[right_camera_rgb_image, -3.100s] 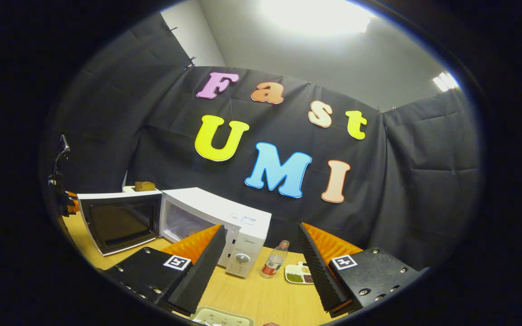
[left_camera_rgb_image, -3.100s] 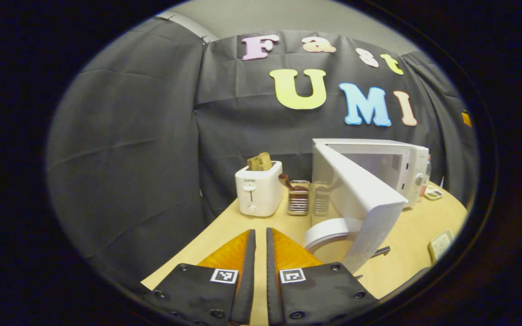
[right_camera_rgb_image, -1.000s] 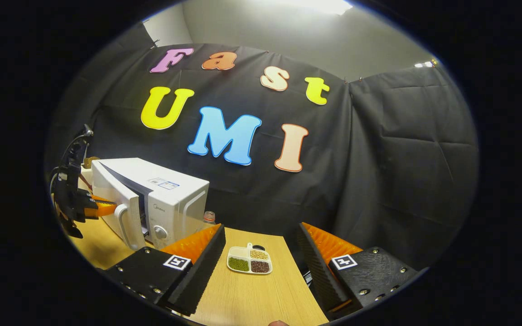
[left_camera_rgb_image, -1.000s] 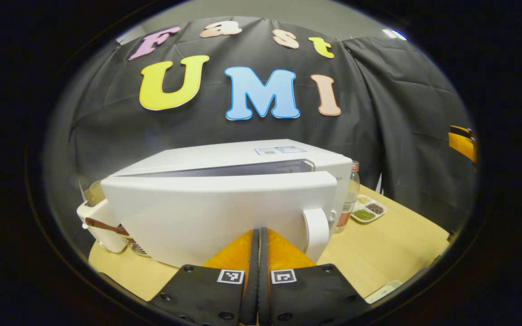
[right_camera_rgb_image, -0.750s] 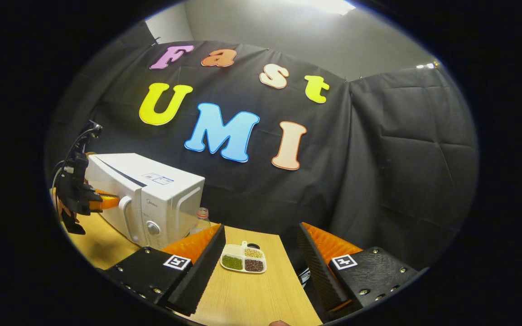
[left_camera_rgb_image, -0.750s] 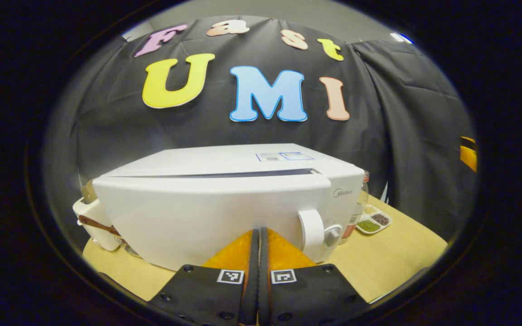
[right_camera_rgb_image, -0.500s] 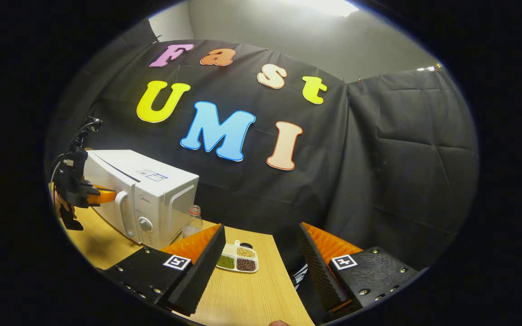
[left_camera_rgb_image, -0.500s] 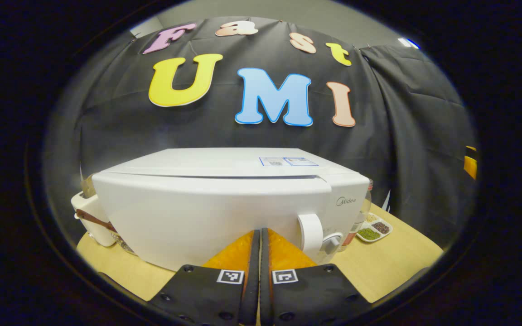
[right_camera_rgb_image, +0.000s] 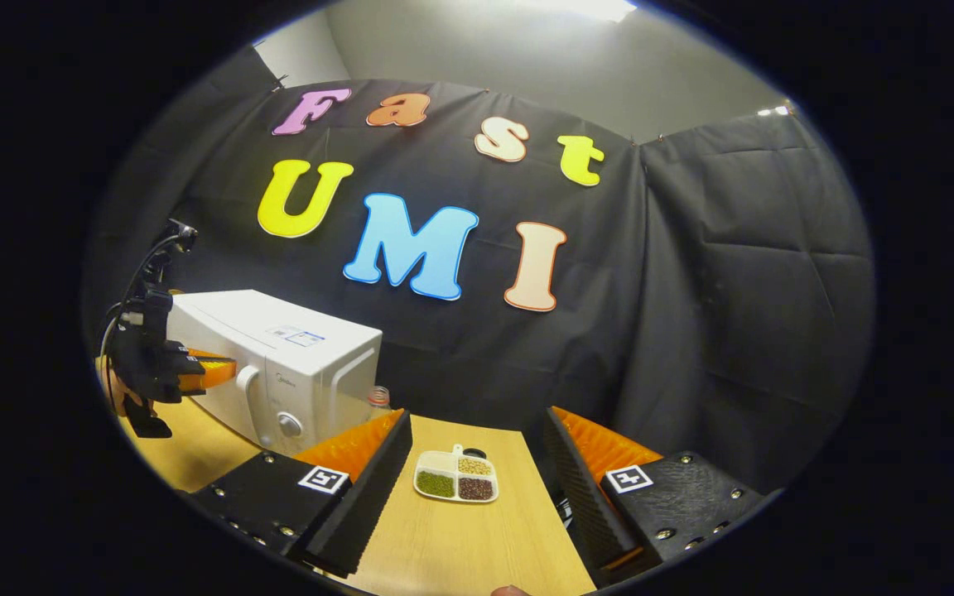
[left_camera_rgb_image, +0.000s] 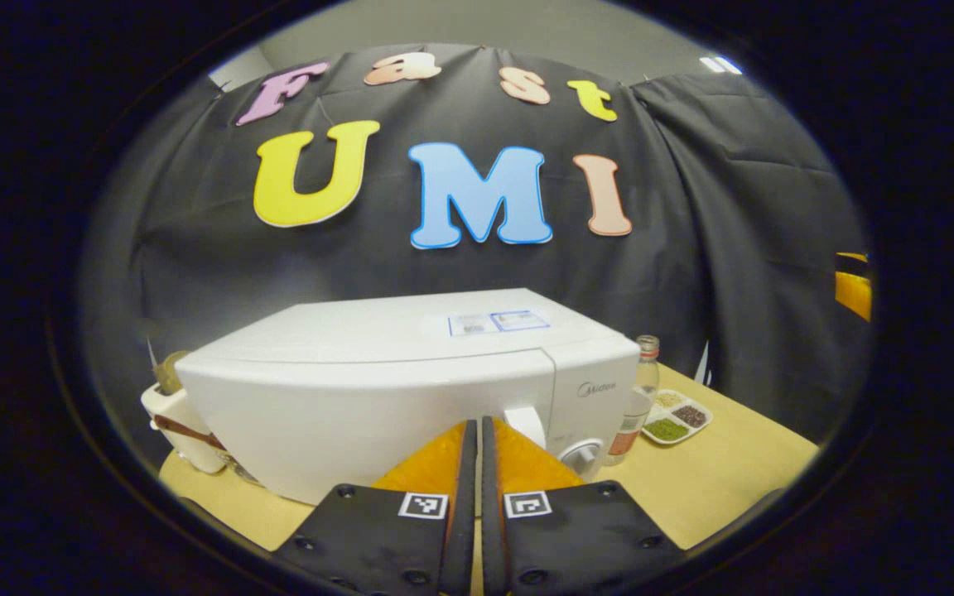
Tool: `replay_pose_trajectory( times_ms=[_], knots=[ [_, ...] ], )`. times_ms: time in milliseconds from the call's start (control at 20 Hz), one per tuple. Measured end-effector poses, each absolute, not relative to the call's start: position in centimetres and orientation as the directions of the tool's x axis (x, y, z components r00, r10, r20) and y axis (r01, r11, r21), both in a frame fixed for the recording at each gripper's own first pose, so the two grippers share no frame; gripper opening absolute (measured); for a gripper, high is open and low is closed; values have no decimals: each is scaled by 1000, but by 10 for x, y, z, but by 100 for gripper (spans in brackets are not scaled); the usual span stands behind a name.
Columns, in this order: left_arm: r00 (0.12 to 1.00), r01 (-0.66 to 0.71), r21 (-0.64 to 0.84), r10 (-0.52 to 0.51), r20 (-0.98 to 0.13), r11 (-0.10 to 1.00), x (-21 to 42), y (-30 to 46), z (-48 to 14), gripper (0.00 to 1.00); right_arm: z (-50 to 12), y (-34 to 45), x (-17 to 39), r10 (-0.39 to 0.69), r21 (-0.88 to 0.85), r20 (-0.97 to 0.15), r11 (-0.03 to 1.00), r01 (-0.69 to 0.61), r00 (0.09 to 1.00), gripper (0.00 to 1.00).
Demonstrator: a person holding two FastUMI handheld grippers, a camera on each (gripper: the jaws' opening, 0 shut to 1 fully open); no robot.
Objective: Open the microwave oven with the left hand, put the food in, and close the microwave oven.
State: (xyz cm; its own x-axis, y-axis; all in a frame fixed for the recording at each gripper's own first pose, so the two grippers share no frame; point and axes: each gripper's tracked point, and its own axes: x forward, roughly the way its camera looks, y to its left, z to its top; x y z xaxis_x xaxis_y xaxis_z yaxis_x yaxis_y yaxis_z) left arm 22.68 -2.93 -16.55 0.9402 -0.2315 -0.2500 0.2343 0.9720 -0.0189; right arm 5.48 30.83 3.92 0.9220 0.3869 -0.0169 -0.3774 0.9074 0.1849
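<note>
The microwave oven is sitting on the wooden desk with its door lying flush against the body, and its white handle and round knob are facing the front edge of the desk. The food is not showing in either view, so where it lies cannot be told.

In the left gripper view, the left gripper is clenched, its 2 orange fingers pressing together with nothing between them, and the tips are pointing at the front of the door just left of the handle. Whether they are touching the door cannot be told. In the right gripper view the same gripper is appearing at the left, level with the door.

The right gripper is standing released, its 2 fingers spread wide apart over the desk and holding nothing.

A divided dish of beans is lying on the desk between those fingers. A small bottle is standing just beside the oven's right side, and a white toaster is standing at its left.
</note>
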Motion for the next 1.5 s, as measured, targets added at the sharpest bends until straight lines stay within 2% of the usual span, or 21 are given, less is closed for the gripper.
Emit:
replay_pose_trajectory(
  times_ms=[100,150,200,650,800,950,1100,1500],
  knots=[
    [945,251,-16,-248,-215,968,206,-25,-141,10,50,323,47,412,198,3,893,-404,911,97],
    [947,250,-16,-248,-202,968,195,-19,-131,6,56,331,42,425,203,12,885,-418,905,97],
    [950,248,-20,-247,-190,968,184,-13,-122,9,60,338,35,437,206,21,878,-431,899,97],
    [987,135,-52,-139,-79,989,96,66,-47,11,107,391,-13,499,264,108,819,-509,860,97],
    [992,110,-57,-113,-59,992,69,83,-37,29,118,403,-28,508,290,130,802,-523,852,97],
    [997,57,-48,-60,-52,997,54,102,-34,98,126,411,-41,512,306,149,790,-532,846,97],
    [999,17,-37,-19,-48,999,43,114,-33,96,132,415,-50,520,320,158,777,-542,840,97],
    [1000,-25,-32,24,-7,999,41,130,-26,96,138,409,-56,508,298,154,794,-530,848,97]
  ],
)
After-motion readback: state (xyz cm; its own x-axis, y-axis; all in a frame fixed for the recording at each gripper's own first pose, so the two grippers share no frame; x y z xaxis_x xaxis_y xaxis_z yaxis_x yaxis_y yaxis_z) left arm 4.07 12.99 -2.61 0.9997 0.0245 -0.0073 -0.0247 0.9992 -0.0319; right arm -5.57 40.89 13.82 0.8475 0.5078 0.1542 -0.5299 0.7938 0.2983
